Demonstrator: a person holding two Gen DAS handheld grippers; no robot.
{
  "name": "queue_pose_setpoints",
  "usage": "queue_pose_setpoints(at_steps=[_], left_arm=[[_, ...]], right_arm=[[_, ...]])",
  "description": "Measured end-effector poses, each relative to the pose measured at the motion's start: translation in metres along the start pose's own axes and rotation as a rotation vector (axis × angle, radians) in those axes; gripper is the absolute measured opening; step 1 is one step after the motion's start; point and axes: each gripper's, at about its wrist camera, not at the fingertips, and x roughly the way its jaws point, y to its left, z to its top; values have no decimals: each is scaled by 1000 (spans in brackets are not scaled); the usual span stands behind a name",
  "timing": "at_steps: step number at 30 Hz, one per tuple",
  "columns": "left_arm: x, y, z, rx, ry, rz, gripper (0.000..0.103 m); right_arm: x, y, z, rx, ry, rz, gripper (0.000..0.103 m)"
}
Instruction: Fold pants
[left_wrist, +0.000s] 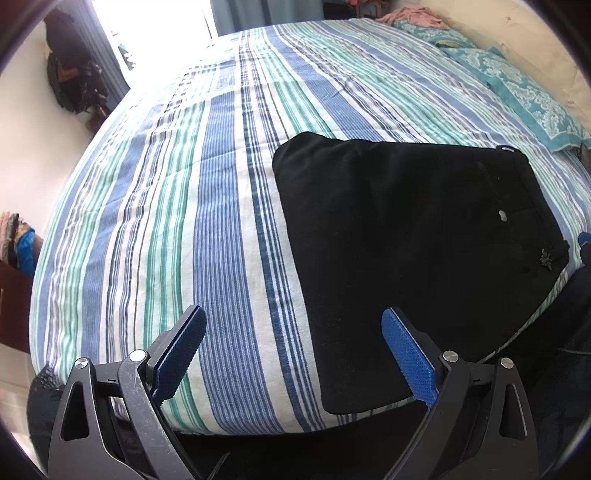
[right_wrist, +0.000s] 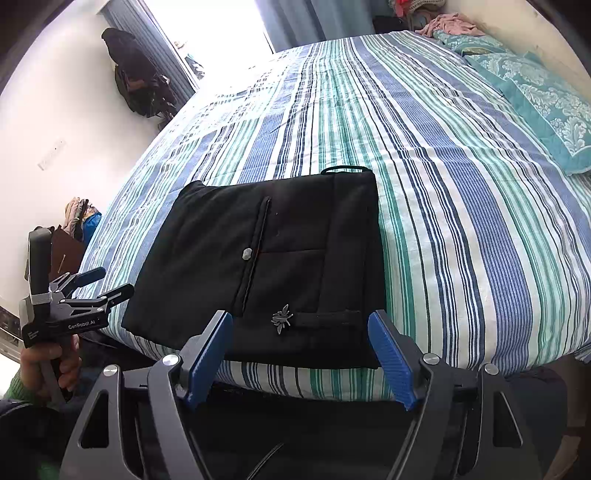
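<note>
Black pants (left_wrist: 406, 240) lie folded into a flat rectangle near the front edge of the striped bed (left_wrist: 184, 221). In the right wrist view the pants (right_wrist: 288, 266) show a pocket slit, a metal button and a small metal emblem. My left gripper (left_wrist: 293, 317) is open and empty, above the bed edge just left of the pants. It also shows in the right wrist view (right_wrist: 107, 282), held off the pants' left side. My right gripper (right_wrist: 301, 321) is open and empty, just in front of the pants' near edge.
The bed (right_wrist: 461, 184) has a blue, green and white striped cover. Teal patterned pillows (right_wrist: 546, 96) lie along the right side by the wall. Dark bags hang on the left wall (right_wrist: 136, 81). A bright window stands behind the bed.
</note>
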Motion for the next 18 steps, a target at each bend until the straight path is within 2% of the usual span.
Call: queue_pose_setpoints(at_steps=[3, 4, 7, 9, 11, 14, 18], left_arm=[[8, 12, 1, -20, 14, -38, 97], [11, 21, 2, -50, 18, -92, 97], [27, 58, 5, -220, 44, -345, 97], [42, 74, 7, -295, 80, -443, 97], [53, 74, 13, -288, 103, -491, 97], [66, 61, 20, -252, 121, -560, 97], [88, 46, 27, -263, 160, -603, 97]], right_arm=[[2, -10, 1, 21, -2, 18, 76], [2, -17, 1, 34, -7, 30, 76], [10, -56, 10, 144, 17, 79, 76], [22, -85, 16, 245, 61, 162, 76], [38, -101, 21, 285, 117, 252, 76], [63, -106, 29, 300, 189, 305, 76], [95, -98, 42, 248, 256, 302, 78]])
